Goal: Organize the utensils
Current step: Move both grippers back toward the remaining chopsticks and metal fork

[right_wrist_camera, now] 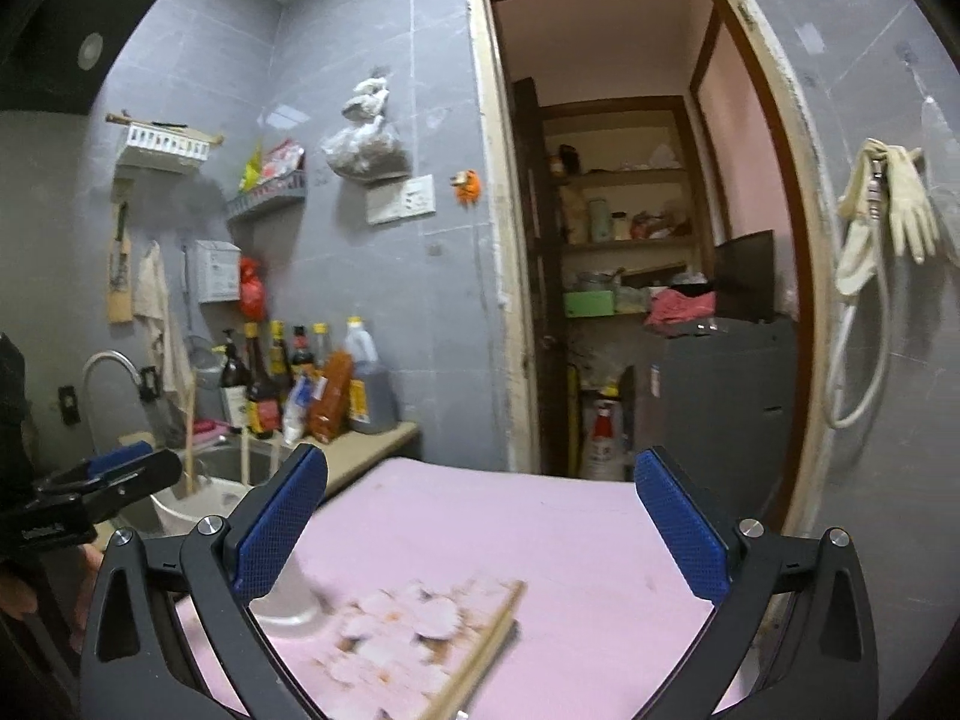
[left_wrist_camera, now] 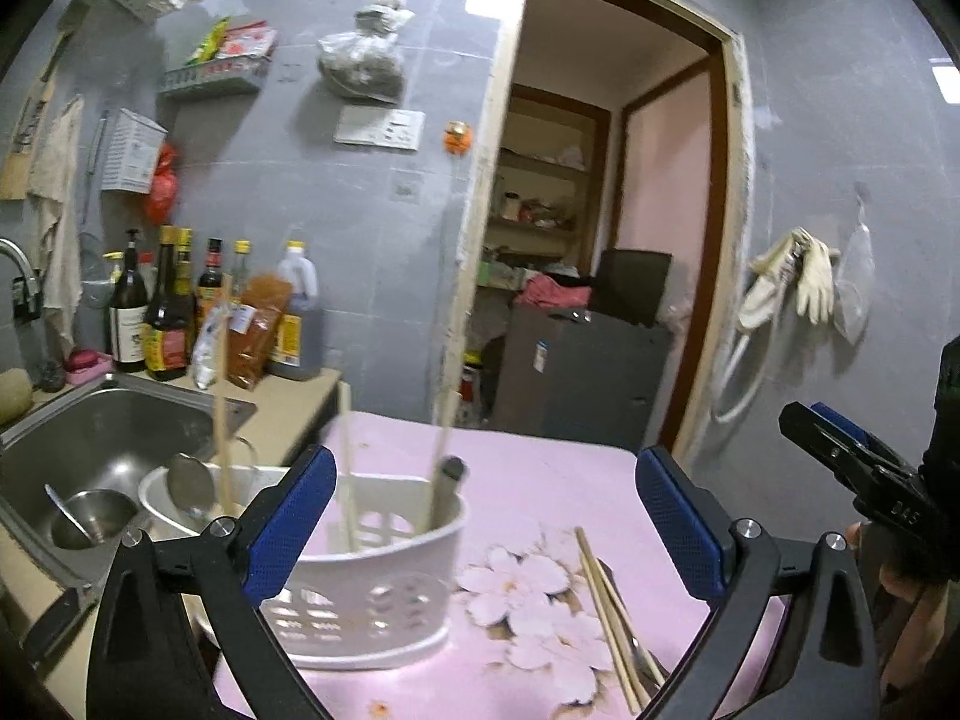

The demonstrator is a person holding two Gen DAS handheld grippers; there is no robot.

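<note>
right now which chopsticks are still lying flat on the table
The pair on the flowered pink cloth, chopsticks, right of the white basket; the others stand upright inside it.

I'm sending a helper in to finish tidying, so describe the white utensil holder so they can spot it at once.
Start at the pink flowered table beside the steel sink. On the table's sink-side edge stands the white utensil holder, a plastic tub with slotted sides. Unlike the loose chopsticks lying flat nearby on the flower print, it holds chopsticks upright.
</note>
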